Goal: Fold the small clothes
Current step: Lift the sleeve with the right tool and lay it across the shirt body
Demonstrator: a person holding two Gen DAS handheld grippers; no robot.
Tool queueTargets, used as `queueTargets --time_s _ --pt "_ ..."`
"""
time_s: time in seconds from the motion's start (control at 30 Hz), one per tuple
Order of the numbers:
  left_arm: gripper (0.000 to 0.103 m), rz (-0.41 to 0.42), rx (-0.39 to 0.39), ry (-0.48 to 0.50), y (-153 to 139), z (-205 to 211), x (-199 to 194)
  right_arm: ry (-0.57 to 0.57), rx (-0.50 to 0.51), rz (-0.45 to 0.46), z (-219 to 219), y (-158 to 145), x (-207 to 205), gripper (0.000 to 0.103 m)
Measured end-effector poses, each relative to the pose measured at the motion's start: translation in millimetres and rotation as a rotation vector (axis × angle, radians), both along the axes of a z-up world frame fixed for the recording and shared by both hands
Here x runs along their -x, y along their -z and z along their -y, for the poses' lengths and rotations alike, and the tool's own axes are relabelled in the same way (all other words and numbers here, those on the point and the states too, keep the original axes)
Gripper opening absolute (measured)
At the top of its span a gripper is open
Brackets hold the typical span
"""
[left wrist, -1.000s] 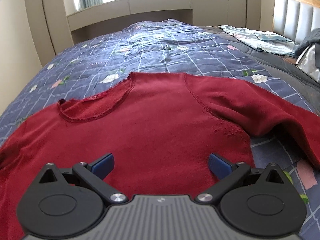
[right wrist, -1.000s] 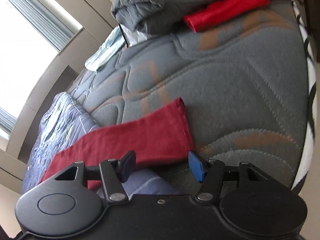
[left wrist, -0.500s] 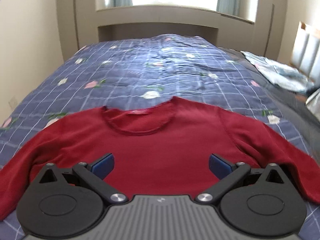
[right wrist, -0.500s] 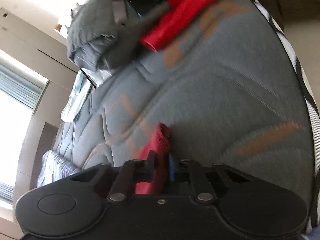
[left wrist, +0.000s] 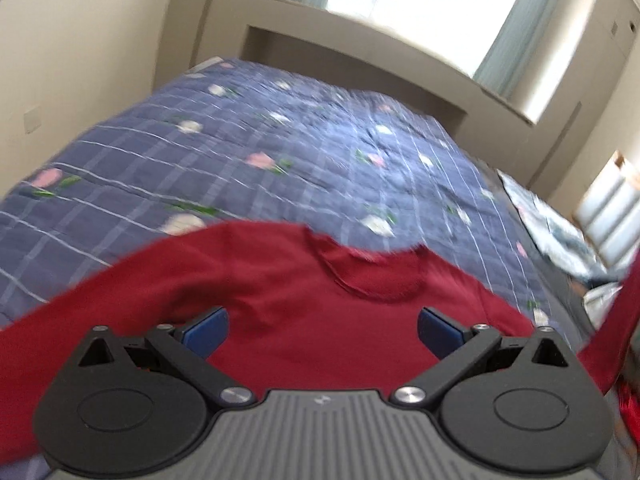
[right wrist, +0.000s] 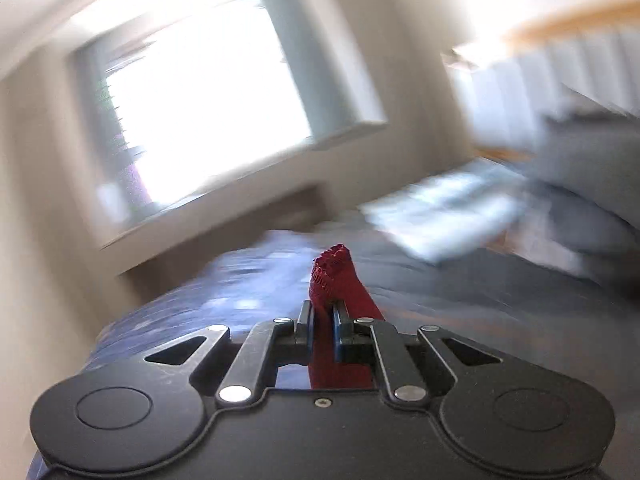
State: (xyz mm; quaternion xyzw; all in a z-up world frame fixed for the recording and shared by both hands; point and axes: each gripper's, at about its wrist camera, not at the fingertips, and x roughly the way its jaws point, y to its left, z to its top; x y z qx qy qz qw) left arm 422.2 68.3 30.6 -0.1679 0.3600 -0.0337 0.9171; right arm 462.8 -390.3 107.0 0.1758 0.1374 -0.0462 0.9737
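Right tongs [right wrist: 322, 322]: we have just clenched them on the red sweater's [left wrist: 304, 320] sleeve cuff [right wrist: 331, 268], raised.
Left tongs [left wrist: 322, 326]: released, above the sweater spread on our floral quilt [left wrist: 248, 152].

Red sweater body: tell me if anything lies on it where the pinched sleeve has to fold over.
Nothing visible does. The red sweater lies bare on the quilt; the right gripper pinches the sleeve cuff; the left gripper is open above it.

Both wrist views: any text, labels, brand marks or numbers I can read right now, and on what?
None can be read.
Left tool: a small pale mark on its grey ribbed housing, too small to make out.
Red sweater: a pale patch inside the neckline, maybe a tag, blurred.
Right wrist view: motion-blurred, no text.
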Motion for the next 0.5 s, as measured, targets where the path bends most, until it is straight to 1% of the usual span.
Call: queueTargets --time_s 0.03,0.1,0.17,0.23,0.3,0.4,0.47,0.5 --pt "0.103 0.012 0.011 -0.027 -3 -13 3 -0.067 0.019 0.019 -26 -6 -11 0.009" --pt "0.103 0.034 0.038 -0.080 -9 -38 11 -0.185 0.032 0.044 -72 -9 -27 0.009" --pt "0.103 0.045 0.063 -0.124 -13 -64 14 -0.295 0.017 0.046 -121 1 -39 0.009" --pt "0.103 0.053 0.079 -0.176 -16 -91 21 -0.400 -0.003 0.025 -167 21 -47 0.009" --pt "0.103 0.061 0.082 -0.212 -16 -112 26 -0.485 -0.001 -0.016 -212 45 -48 0.009" --pt "0.103 0.061 0.073 -0.258 -12 -139 28 -0.580 0.010 -0.123 -272 85 -46 0.009" --pt "0.103 0.055 0.077 -0.279 -7 -150 26 -0.628 0.036 -0.202 -304 113 -44 0.009" --pt "0.103 0.054 0.083 -0.284 -4 -153 25 -0.654 0.057 -0.228 -324 125 -35 0.009"
